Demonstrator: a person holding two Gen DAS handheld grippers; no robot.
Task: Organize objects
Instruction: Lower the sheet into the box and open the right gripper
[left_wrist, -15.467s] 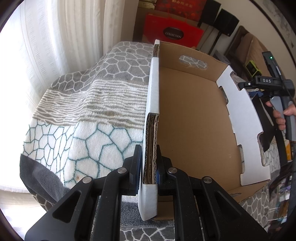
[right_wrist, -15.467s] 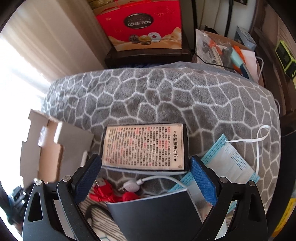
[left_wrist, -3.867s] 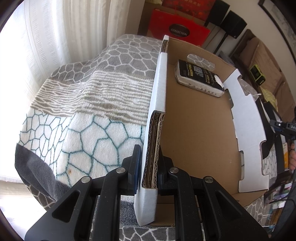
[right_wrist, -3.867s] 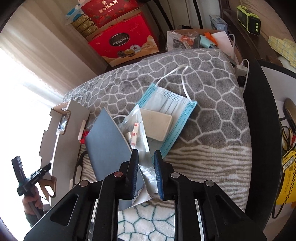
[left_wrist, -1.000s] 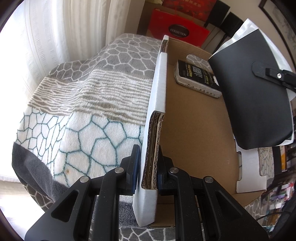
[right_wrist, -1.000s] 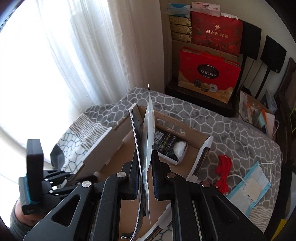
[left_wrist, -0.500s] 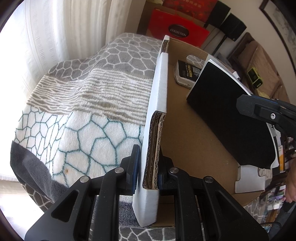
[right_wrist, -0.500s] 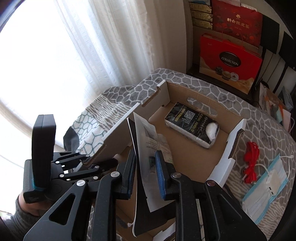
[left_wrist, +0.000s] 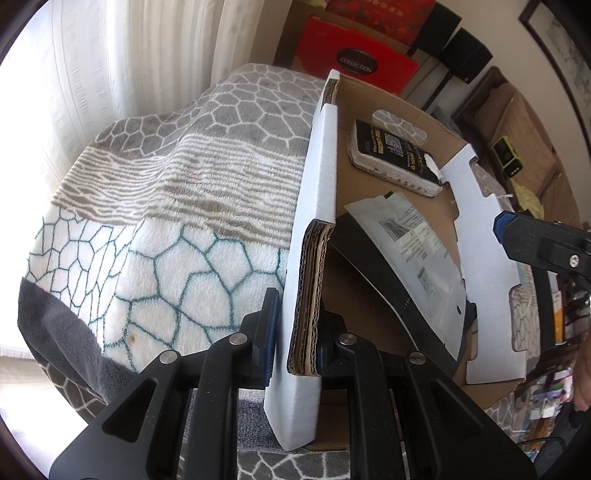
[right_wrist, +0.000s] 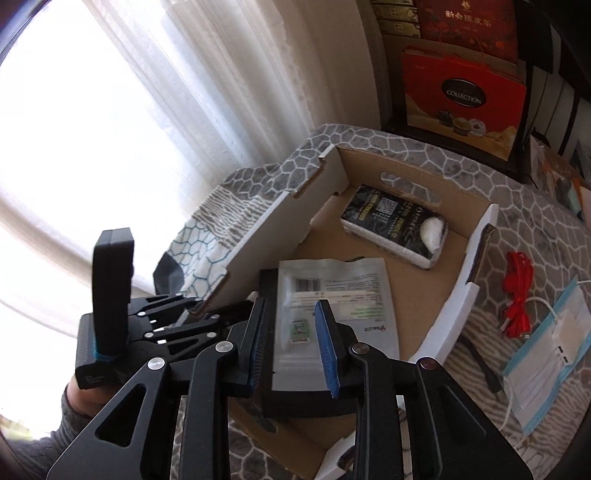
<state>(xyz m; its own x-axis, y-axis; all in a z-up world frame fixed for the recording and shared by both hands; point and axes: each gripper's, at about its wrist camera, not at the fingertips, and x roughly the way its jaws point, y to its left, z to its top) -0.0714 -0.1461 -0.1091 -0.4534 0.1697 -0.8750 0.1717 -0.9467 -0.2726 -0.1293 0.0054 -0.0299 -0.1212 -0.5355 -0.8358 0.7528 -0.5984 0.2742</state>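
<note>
Drop done: right claw (right_wrist: 293, 343) opening, pads clear of the dark folder (right_wrist: 267, 295) and white pouch (right_wrist: 332, 295) now lying inside the box (right_wrist: 454, 306), left claw (left_wrist: 295, 328) clamped on its wall; red cable (right_wrist: 517, 295) and mask (right_wrist: 550, 339) remain on the bed.

daylight from window (right_wrist: 92, 122) | overexposed glare | fisheye-warped edges | sharp

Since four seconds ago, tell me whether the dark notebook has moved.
Yes. The dark notebook left the blanket right of the cardboard box and now lies inside, under the plastic pouch.
</note>
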